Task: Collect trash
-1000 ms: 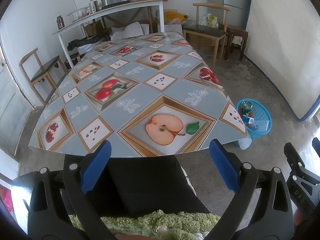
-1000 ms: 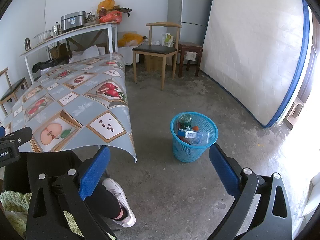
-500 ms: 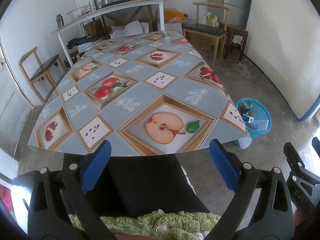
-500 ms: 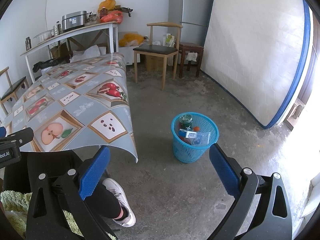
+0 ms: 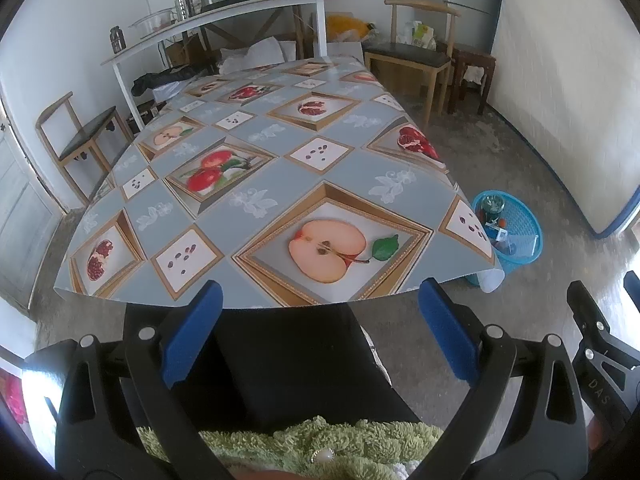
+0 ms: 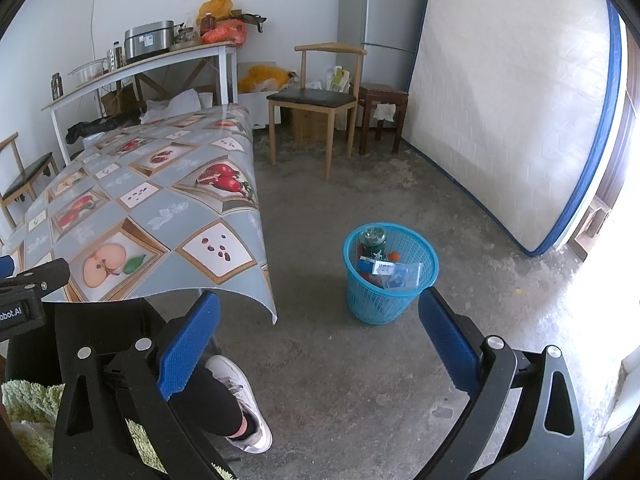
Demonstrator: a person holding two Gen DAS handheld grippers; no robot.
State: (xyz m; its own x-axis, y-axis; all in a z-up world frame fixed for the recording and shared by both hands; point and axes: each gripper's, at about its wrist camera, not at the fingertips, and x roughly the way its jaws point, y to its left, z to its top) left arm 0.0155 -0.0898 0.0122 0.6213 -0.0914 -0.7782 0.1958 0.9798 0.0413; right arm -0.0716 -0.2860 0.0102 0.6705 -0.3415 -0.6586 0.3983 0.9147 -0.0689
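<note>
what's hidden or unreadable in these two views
- Blue mesh plastic basket, left wrist view: near side hidden by the fruit-print tablecloth corner.
- Trash inside the basket, right wrist view: labels too small to read.
- Floor under the table: hidden by the cloth, both views.

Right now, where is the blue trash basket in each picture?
Left wrist view: the blue trash basket sits at the right edge, on the floor, partly hidden behind the table's hanging cloth corner.
Right wrist view: the basket stands in the middle, in full view on the floor.
Shared landmark: the apple picture on the tablecloth.
</note>
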